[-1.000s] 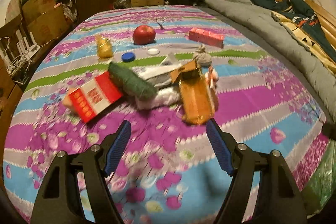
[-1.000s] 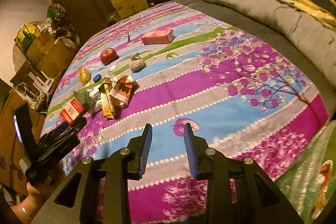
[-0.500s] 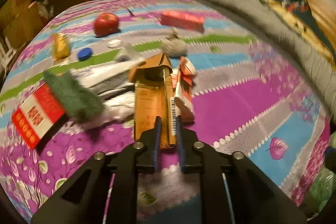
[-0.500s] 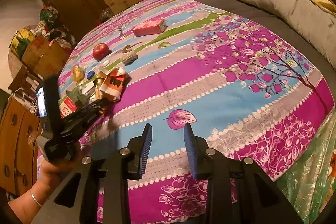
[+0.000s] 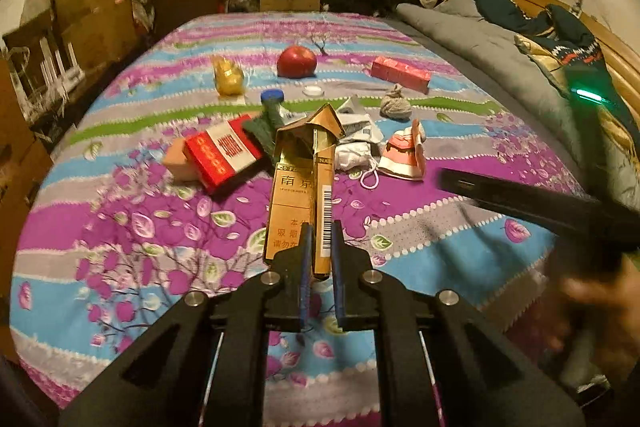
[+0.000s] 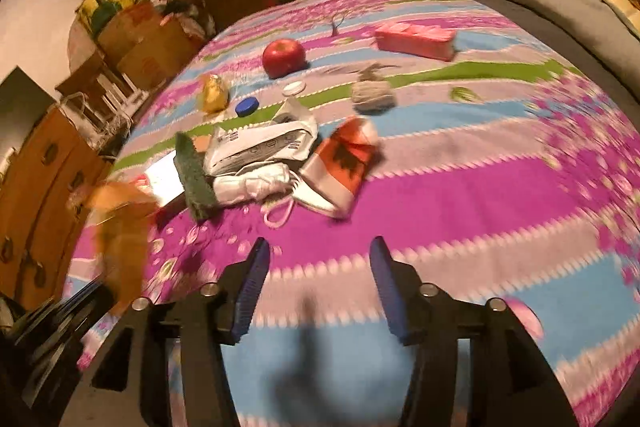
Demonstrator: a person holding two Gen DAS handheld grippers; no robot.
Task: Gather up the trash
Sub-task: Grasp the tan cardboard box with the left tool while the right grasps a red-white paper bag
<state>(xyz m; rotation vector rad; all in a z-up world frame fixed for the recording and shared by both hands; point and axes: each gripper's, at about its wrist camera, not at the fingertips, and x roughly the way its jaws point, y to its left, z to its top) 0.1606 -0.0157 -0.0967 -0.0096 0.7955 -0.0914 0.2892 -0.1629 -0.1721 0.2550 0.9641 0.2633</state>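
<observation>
- The left gripper (image 5: 319,259) has its blue-padded fingers (image 5: 305,259) closed on the near end of a long flattened golden-brown cardboard cigarette carton (image 5: 304,183), which stands out forward from the fingers with its torn flap at the far end.
- In the right wrist view this carton (image 6: 120,227) is only an orange blur at the left edge, above the bed.
- The right gripper (image 6: 318,287) has its fingers (image 6: 252,283) wide apart and holds nothing; it hangs over the bed with the purple, blue and grey flowered sheet (image 6: 460,195).
- The landmark is the round red apple (image 5: 296,62) on the far part of the sheet.
- A pink rectangular box (image 5: 400,74) lies to the right of the apple, well apart from it.
- A crumpled yellow wrapper (image 5: 228,79) lies to the left of the apple.
- A blue bottle cap (image 6: 246,106) and a small white cap (image 6: 294,89) lie just in front of the apple.
- A grey crumpled ball of cloth (image 5: 395,105) lies in front of the apple, to the right.
- Nearer than the apple lies a heap: a red and white cigarette pack (image 5: 224,155), a dark green scouring pad (image 6: 194,179), white crumpled paper packaging (image 6: 260,151) and an orange and white torn carton (image 6: 344,163).
- A white loop of string (image 6: 278,215) lies at the near edge of this heap.
</observation>
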